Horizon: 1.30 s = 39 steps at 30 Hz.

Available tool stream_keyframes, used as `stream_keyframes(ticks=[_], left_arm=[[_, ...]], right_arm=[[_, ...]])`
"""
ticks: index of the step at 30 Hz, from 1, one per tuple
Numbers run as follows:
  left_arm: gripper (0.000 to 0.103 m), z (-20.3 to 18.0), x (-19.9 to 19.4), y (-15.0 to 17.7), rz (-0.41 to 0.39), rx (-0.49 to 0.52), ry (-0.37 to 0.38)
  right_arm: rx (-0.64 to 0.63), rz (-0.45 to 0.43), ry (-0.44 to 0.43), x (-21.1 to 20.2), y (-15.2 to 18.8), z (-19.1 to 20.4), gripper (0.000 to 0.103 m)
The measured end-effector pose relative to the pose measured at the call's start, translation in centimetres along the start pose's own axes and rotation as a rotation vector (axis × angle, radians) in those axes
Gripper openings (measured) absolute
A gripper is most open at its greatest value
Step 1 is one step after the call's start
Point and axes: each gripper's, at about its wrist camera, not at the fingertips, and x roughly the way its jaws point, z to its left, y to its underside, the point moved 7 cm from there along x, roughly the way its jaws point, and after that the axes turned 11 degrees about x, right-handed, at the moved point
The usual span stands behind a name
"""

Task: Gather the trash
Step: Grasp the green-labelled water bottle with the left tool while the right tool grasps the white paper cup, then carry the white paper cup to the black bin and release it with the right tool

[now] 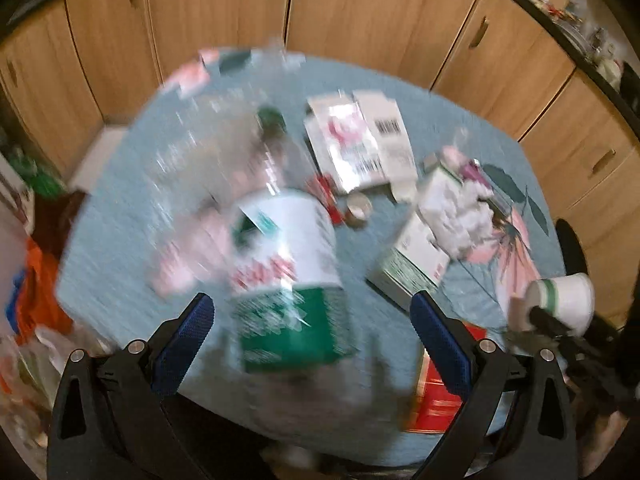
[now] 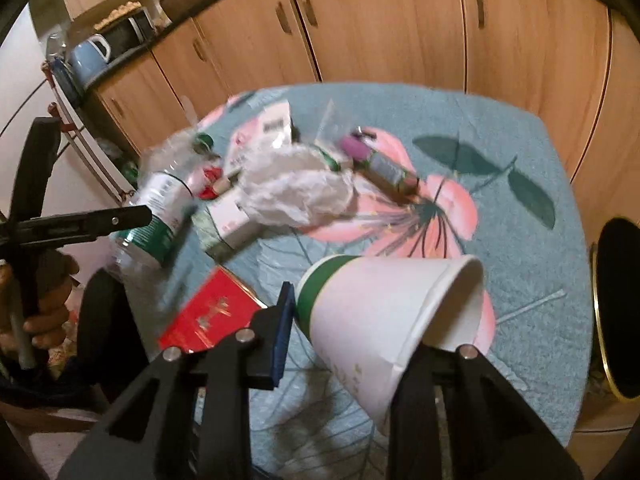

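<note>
Paper cup (image 2: pixel 384 320), white with a green band, lies sideways clamped between the fingers of the right gripper (image 2: pixel 356 344), its mouth turned to the right above the worktop (image 2: pixel 520 208). Left gripper (image 1: pixel 312 336) stands wide open, a blurred plastic bottle (image 1: pixel 280 264) with a green-and-white label between its fingers but touching neither. Behind on the worktop lie a crumpled tissue (image 2: pixel 296 192), flattened cartons (image 1: pixel 360 148), a small box (image 1: pixel 412 268) and a red packet (image 2: pixel 208 316).
</note>
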Motion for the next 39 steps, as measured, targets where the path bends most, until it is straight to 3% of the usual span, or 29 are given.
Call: stream_keyframes(ticks=[6,8,10,12,16,23,28,33,39], left_arm=[[0.093,-2.2,2.0,0.4,0.035,0.015,-0.067],[0.075,-2.0,3.2,0.6,0.066,-0.006,-0.109],[0.064,-1.4,4.1,0.9,0.093,-0.066,-0.071],[0.063,-0.9,4.0,0.7,0.090,-0.102,-0.054],[0.062,-0.8,3.7,1.1,0.081,-0.092,-0.096],[0.060,-3.0,0.8,0.3,-0.073,0.067,-0.257],[0.059,-3.8,-0.8,0.0,-0.151,0.111,-0.296],[0.058,-1.3,-1.1,-0.4,-0.151,0.015,-0.189],[0.058,0.3,-3.9,-2.6,-0.299,-0.021,-0.153]], right_arm=[[0.003,-0.052,-0.030,-1.3,-0.5,-0.1,0.027],[-0.004,-0.072,-0.033,-2.0,-0.6,0.0,0.027],[-0.005,-0.087,-0.036,-2.4,-0.6,0.1,0.027],[0.002,-0.101,-0.042,-2.8,-0.7,0.1,0.027],[0.016,-0.121,-0.055,-3.2,-1.0,0.2,0.027],[0.011,-0.132,-0.055,-3.7,-1.4,0.6,0.027],[0.027,-0.150,-0.046,-4.4,-1.4,0.1,0.027],[0.043,-0.171,-0.044,-5.2,-1.6,-0.5,0.027],[0.062,-0.221,-0.041,-6.7,-2.0,-1.7,0.027]])
